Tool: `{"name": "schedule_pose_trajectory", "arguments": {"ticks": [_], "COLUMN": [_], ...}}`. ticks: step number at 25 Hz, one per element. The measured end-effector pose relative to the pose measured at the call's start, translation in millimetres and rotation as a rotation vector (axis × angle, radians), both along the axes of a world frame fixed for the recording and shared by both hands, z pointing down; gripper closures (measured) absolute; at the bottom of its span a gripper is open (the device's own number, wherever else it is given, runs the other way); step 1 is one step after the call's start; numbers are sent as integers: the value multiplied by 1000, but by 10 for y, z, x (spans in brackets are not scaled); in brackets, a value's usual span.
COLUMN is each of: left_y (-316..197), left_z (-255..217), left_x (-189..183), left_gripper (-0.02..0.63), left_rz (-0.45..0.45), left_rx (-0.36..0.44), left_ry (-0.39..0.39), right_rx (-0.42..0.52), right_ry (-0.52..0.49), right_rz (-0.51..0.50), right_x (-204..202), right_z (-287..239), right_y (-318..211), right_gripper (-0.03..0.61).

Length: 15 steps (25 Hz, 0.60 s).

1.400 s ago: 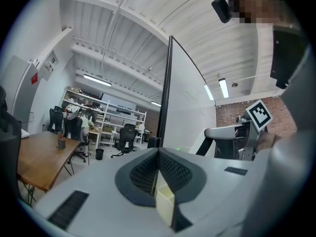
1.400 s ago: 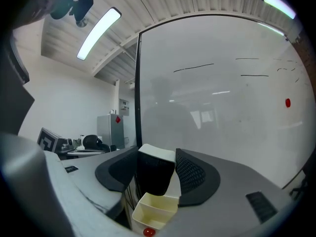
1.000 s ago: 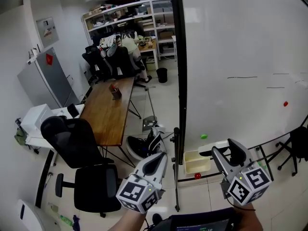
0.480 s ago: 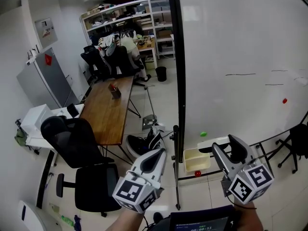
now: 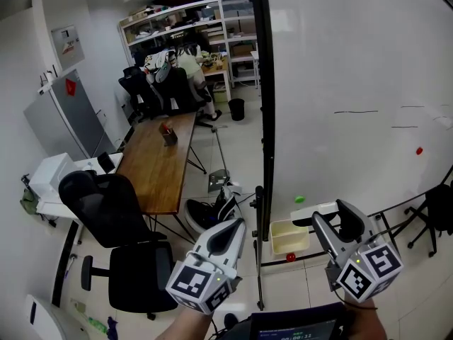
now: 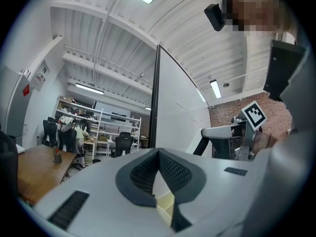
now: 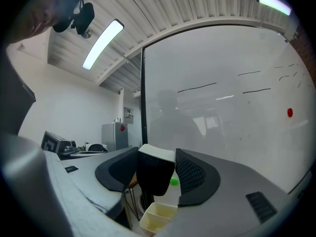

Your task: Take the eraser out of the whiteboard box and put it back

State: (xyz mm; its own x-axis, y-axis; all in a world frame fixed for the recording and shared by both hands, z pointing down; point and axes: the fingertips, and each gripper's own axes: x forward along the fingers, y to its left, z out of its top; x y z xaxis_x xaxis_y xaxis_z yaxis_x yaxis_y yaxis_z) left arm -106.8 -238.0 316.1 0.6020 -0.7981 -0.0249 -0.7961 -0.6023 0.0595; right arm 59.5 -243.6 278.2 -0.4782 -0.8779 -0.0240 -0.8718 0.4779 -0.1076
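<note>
**Right claw** (image 5: 331,219) (image 7: 157,155): clenched on the eraser, held up in front of the whiteboard.

**Eraser** (image 7: 154,176) (image 5: 348,225): black body with a white top face. It stands upright between the right claw's two ribbed pads and is clear of the box.

**Whiteboard box** (image 5: 289,237) (image 7: 158,216) (image 6: 166,204): cream, open at the top, with a divider making two compartments. It sits at the board's lower edge, ahead of and below the right claw and well apart from it. It lies ahead of the left claw, slightly toward the right claw's side.

**Left claw** (image 5: 231,234) (image 6: 159,153): jaws closed tip to tip with nothing gripped. It is level with the right claw and apart from it. In the left gripper view a corner of the box shows through the gap under the tips.

**Whiteboard** (image 5: 347,83): large and white with a dark frame edge, bearing a few thin pen strokes. It fills the space beyond the right claw.

**Green magnet** (image 5: 299,200): on the board, just above the box and ahead of the right claw.

**Red magnet** (image 5: 419,151): on the board, far out to the right claw's right.

**Wooden table** (image 5: 161,163): long, beyond and to the left of the left claw.

**Black office chair** (image 5: 106,211): beside the table, left of the left claw.
</note>
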Motion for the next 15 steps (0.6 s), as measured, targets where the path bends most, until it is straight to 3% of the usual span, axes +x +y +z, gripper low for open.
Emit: {"name": "schedule_pose_trajectory", "arguments": {"ticks": [15], "left_y": [-181], "left_z": [457], "left_x": [-42], "left_gripper": [586], "left_rz": [-22], "left_rx": [-73], "left_ry": [-10], "right_rx": [-120], "right_ry": [31], "right_rz": [-23], "right_x": [-132], "right_z": [623], "right_y": [-168], "right_gripper": [314]}}
